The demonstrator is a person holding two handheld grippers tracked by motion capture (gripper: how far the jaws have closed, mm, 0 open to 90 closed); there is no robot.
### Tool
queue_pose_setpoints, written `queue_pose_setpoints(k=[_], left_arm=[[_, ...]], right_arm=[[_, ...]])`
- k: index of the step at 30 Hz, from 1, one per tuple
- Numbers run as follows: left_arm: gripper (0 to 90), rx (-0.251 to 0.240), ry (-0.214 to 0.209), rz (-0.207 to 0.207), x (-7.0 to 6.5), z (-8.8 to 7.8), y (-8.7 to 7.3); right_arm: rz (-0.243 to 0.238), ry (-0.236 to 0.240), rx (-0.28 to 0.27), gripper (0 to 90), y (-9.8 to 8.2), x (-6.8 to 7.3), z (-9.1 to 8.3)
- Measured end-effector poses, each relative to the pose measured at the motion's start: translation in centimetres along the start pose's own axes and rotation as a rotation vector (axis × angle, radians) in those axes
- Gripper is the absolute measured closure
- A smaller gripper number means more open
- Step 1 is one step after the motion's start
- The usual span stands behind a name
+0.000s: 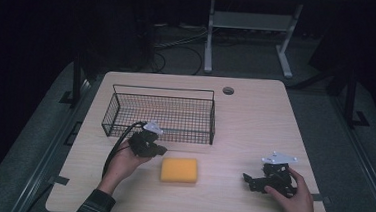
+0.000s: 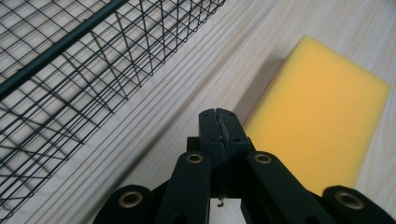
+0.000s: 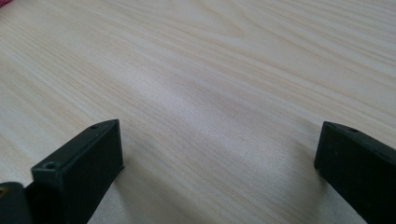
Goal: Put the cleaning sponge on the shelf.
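A yellow sponge [image 1: 179, 169] lies flat on the wooden table [image 1: 255, 120], near its front middle. My left gripper [image 1: 159, 149] hovers just left of the sponge, in front of the wire basket [image 1: 160, 115]. In the left gripper view its jaws are pressed together with nothing between them, tips [image 2: 219, 122] close to the sponge's [image 2: 317, 121] near edge. My right gripper [image 1: 250, 180] rests low over the table at the right, held by a hand. The right gripper view shows its two black jaws standing wide apart over bare wood, with the fingertips midpoint [image 3: 219, 154] on nothing.
The black wire basket [image 2: 70, 70] stands empty at the back left of the table. A cable hole [image 1: 228, 91] sits near the far edge. Beyond the table are a desk frame [image 1: 251, 35] and cables on a dark floor.
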State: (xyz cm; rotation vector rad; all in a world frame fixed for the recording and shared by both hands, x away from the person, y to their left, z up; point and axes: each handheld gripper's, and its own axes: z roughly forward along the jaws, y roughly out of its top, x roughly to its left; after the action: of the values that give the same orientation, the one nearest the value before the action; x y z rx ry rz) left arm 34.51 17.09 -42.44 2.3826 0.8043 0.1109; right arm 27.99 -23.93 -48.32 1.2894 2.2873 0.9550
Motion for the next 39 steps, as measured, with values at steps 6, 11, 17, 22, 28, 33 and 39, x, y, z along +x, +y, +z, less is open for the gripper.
queue_pose_setpoints(k=[6,11,17,22,28,33,39], left_arm=[[89.6,0.017,-0.006,0.006,-0.2,0.5,0.0],[89.6,0.025,-0.009,0.005,-0.4,0.7,-0.2],[89.6,0.038,-0.022,0.017,-0.9,0.7,-0.4],[89.6,0.044,-0.031,0.018,-1.3,0.6,-0.6],[89.6,0.044,-0.038,0.013,-2.1,0.6,-1.1],[89.6,0.056,-0.044,0.020,-2.6,0.5,-1.3],[89.6,0.059,-0.051,0.012,-3.1,0.3,-1.7]], right_arm=[[0.000,0.000,0.000,0.4,0.0,0.0,0.0],[0.001,-0.001,0.000,0.4,0.0,0.0,0.0],[0.001,0.000,0.000,0.4,0.0,0.0,0.0],[0.001,-0.001,-0.001,0.4,0.0,0.0,0.0],[0.003,-0.001,-0.002,0.4,0.0,0.1,0.0],[0.002,-0.001,-0.002,0.4,0.0,0.1,0.0],[0.003,-0.002,-0.001,0.4,0.0,0.1,0.0]])
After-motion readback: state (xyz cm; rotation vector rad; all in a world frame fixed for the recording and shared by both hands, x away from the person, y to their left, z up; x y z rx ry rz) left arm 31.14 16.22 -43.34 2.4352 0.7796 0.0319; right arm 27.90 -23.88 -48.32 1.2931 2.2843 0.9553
